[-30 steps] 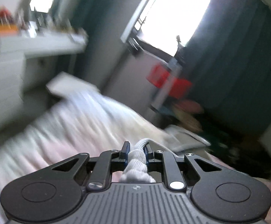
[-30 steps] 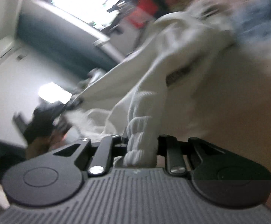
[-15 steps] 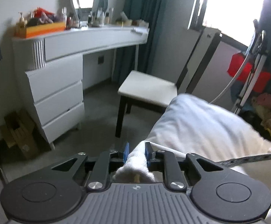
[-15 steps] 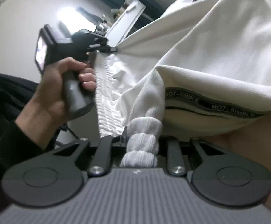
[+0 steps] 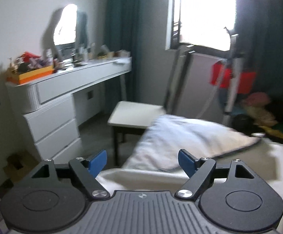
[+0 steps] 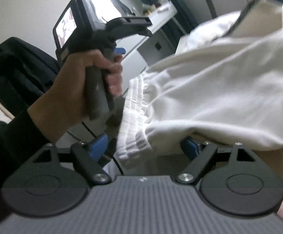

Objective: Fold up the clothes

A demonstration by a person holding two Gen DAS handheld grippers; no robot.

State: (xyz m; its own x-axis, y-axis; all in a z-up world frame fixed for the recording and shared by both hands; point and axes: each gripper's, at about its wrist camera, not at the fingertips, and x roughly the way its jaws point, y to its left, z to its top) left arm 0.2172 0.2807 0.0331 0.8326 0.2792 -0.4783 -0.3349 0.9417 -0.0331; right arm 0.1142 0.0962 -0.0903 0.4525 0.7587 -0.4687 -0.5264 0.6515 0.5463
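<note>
Left wrist view, near field: the left gripper (image 5: 142, 160) fills the lower frame. Its blue-tipped fingers (image 5: 97, 161) are spread wide, with nothing between them. Directly beyond the fingertips, at lower centre, lies the white garment (image 5: 180, 144), spread in a rumpled mound that extends to the right edge of the frame. A dark trim band (image 5: 237, 151) runs along its far right portion. The surface beneath the garment is hidden by the cloth.

Middle field, centre: a chair (image 5: 135, 115) with a pale seat and dark legs stands on a grey floor (image 5: 94, 132). At left, a white dressing table (image 5: 63, 89) with stacked drawers carries an orange tray (image 5: 35, 73) and assorted small bottles; detail is blurred. A mirror (image 5: 65, 27) stands above it at upper left.

Far field: dark teal curtains (image 5: 122, 29) flank a bright window (image 5: 204, 13) at upper centre and right. A red item (image 5: 233, 78) hangs on a pale stand at right, with coloured clutter below it.

Right wrist view, near field: the right gripper (image 6: 144, 149) occupies the lower frame, fingers apart and clamping nothing. The garment's ribbed waistband (image 6: 133, 117) hangs between and just beyond the spread fingers; the cloth body extends to the upper right. Whether the cloth touches the right-hand finger cannot be determined.

At left centre, a hand (image 6: 79, 81) in a dark sleeve (image 6: 8, 148) grips the handle of the left gripper; its small screen (image 6: 66, 27) is lit at upper left.

No brand, label or writing is legible in either view.
</note>
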